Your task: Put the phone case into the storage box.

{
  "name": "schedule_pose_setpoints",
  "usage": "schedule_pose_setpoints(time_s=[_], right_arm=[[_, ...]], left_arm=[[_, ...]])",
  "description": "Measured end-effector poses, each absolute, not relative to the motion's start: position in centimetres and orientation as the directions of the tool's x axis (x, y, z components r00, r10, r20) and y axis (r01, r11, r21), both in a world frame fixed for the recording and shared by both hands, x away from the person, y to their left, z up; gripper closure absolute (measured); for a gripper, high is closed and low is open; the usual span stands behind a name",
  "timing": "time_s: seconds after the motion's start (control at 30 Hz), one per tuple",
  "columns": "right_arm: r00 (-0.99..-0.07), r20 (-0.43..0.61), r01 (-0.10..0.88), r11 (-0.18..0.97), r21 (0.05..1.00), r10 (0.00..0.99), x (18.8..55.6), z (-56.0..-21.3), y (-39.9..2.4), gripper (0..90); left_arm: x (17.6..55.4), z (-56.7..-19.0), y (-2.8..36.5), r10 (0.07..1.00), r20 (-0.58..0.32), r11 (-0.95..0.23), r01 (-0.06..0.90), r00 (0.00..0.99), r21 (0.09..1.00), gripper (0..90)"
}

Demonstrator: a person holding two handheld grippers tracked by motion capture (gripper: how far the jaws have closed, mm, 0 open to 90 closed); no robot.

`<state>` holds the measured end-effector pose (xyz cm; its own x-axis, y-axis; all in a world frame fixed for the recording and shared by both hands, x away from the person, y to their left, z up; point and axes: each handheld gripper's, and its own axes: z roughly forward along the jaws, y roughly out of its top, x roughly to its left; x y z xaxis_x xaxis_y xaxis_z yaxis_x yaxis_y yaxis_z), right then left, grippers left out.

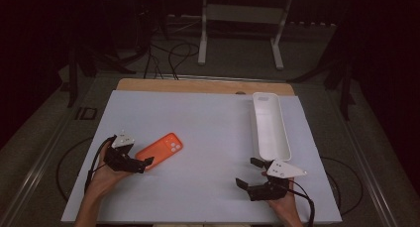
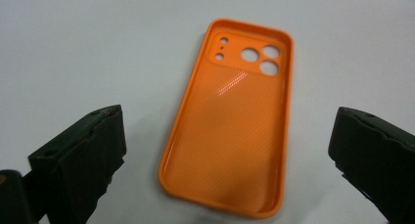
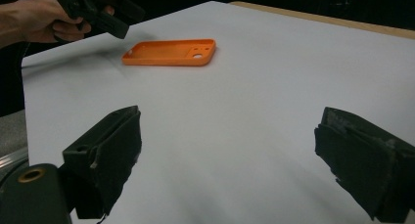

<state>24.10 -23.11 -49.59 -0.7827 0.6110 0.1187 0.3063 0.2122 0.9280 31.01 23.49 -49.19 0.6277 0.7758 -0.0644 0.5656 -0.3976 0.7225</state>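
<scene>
An orange phone case (image 1: 159, 150) lies hollow side up on the white sheet, camera cutouts at its far right end. My left gripper (image 1: 142, 163) is at the case's near left end, its jaws open. In the left gripper view the case (image 2: 235, 121) lies between and beyond the wide jaws of the left gripper (image 2: 226, 119), and neither pad touches it. My right gripper (image 1: 247, 172) rests open near the front right with nothing between its jaws. From the right gripper (image 3: 228, 119) the case (image 3: 169, 52) lies far off, with the left gripper (image 3: 105, 16) over its end.
A long white tray (image 1: 270, 133) lies empty at the right, running toward the far edge. The white sheet (image 1: 208, 118) covers most of the wooden table (image 1: 198, 85). Cables and a white stand (image 1: 242, 19) are on the floor beyond.
</scene>
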Motion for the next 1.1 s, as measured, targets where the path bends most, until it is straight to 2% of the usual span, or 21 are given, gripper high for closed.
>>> schedule_pose_setpoints(time_s=[0.87, 1.1], right_arm=[[-0.782, 0.114, 0.303, 0.215, 0.928, 0.612, 24.1, -49.6, -23.2, 9.8], [-0.782, 0.114, 0.304, 0.214, 0.928, 0.613, 24.1, -49.6, -23.2, 9.8]], left_arm=[[32.3, -51.7, 22.6, 0.743, -0.076, -0.483, 0.612, 0.665, 0.626, 1.7], [32.4, -52.1, 22.4, 0.743, -0.05, -0.506, 0.608, 0.668, 0.611, 2.8]])
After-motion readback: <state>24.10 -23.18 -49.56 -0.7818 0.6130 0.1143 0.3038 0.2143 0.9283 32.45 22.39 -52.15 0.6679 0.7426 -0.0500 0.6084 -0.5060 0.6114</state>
